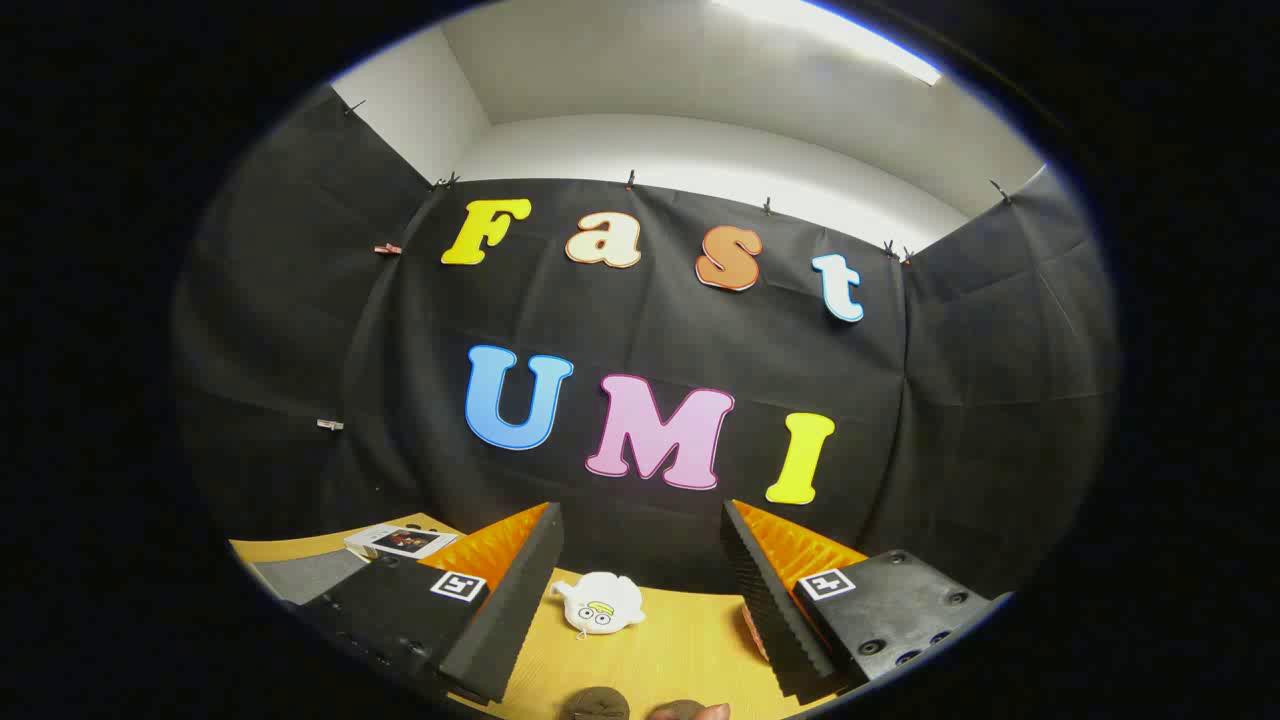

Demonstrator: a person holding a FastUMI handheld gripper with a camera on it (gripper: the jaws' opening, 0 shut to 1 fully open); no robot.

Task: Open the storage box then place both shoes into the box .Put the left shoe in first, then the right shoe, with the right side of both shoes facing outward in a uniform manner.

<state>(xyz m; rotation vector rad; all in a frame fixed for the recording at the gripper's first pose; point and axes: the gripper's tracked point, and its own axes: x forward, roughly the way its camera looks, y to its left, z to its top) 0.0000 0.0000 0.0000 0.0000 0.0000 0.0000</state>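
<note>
The gripper [640, 590] is held level above a wooden table [690, 640] and faces the booth wall. Its two fingers stand wide apart, with a broad gap between their inner faces, and nothing is gripped between them. Each finger carries a square marker tag on its upper face.

Between the fingers, on the table surface just ahead of the fingertips, lies a small white shoe [600, 602]. It is pale and rounded, with a cartoon face (two round eyes and a yellow detail) turned toward the camera. The shoe sits nearer the left finger than the right and touches neither. Which shoe of the pair it is cannot be determined from this view.

Beyond the left finger, toward the far left corner of the table, a flat white box [400, 541] with a dark printed panel on its top rests on the wood. A grey mat [305, 575] lies just beside it, closer to the camera and partly hidden by the left finger.

At the near table edge, below the gap between the fingers, two rounded dark brown shapes [595, 705] are partly visible; their identity cannot be determined
</note>
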